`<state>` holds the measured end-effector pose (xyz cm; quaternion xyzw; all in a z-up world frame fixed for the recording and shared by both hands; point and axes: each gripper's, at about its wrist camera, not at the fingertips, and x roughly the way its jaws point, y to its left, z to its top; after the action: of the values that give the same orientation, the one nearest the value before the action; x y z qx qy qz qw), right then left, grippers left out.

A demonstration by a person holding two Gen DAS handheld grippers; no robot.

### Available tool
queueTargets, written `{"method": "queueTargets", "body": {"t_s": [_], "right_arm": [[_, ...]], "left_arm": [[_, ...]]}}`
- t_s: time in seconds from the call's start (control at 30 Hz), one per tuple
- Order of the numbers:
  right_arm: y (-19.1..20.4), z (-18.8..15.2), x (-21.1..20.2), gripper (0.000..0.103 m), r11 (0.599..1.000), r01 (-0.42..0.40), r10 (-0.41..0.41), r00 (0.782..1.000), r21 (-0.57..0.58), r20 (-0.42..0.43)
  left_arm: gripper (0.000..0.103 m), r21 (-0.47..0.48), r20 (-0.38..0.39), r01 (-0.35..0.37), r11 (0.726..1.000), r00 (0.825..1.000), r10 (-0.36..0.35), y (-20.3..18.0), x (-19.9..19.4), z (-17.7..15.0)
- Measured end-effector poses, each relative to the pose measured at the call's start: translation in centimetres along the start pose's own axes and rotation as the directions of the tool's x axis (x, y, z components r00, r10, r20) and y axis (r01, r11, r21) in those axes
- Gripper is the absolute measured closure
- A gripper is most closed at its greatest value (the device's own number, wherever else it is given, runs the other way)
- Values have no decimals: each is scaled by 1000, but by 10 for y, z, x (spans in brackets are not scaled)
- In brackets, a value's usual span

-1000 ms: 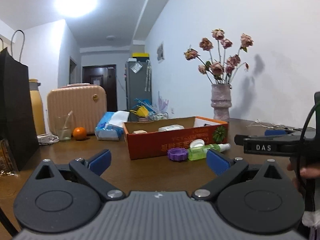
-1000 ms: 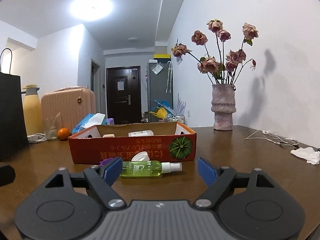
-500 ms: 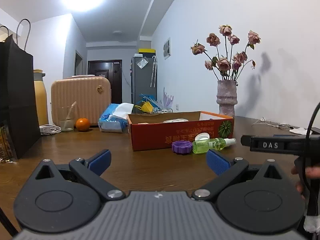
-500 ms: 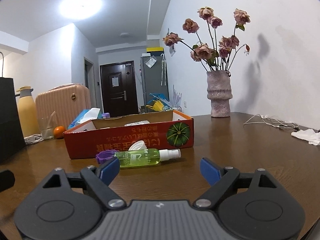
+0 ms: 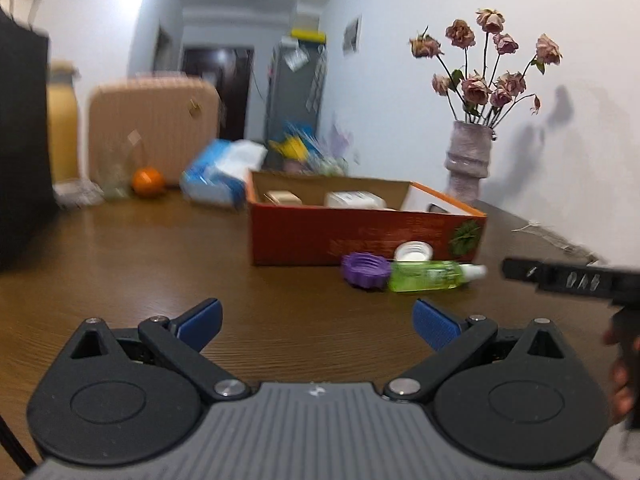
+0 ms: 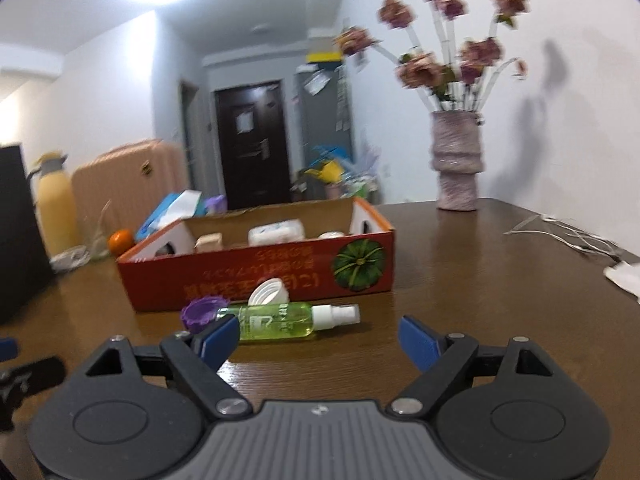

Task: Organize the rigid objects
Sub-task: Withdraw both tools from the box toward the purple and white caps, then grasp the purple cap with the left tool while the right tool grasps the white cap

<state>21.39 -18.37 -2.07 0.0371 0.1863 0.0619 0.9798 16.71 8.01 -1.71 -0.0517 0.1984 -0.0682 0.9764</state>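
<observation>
Two hand-held grippers, your left hand-held gripper (image 5: pixel 316 322) and right hand-held gripper (image 6: pixel 319 336), gape wide and empty. The green spray bottle (image 6: pixel 276 320) lies on the desk (image 6: pixel 460 280) at twelve o'clock, seemingly touching the purple cap (image 6: pixel 202 311), before the orange box (image 6: pixel 256 276).

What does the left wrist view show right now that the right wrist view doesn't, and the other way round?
Only the left wrist view: the right gripper's black body seen from the side, with part of the hand holding it.

Only the right wrist view: the dark door, the white cloth at the table's right edge, and the box's printing, upside down.

Both: the orange cardboard box, the purple cap, the white cap, the green spray bottle lying before the box, and the vase of dried roses.
</observation>
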Motion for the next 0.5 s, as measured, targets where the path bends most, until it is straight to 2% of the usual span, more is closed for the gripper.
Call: {"method": "queueTargets", "body": {"t_s": [0.07,0.17,0.23,0.3,0.4,0.5], "right_arm": [[-2,6,10,19,999,-28,28,999,-25,-27],[-8,18,26,23,997,-50,47,997,-54,-58],[-18,27,39,24,997,-65,62,994,-34,-91],[-30,34,54,28,996,-92,91,987,-2,-129],[-43,41,71,29,987,-158,156,972,2,-177],[-46,47,86,29,971,-234,216,947,-53,-239]], "left_arm": [[0,-14,-32,29,999,999,-29,-3,7,12],[0,-31,-33,92,995,995,-93,-6,20,27],[0,-44,-75,102,994,992,-105,-8,43,37],[4,-73,-113,103,992,987,-111,-11,63,45],[10,-105,-151,144,984,976,-159,-15,91,53],[17,-75,-176,114,991,976,-126,-22,117,60]]}}
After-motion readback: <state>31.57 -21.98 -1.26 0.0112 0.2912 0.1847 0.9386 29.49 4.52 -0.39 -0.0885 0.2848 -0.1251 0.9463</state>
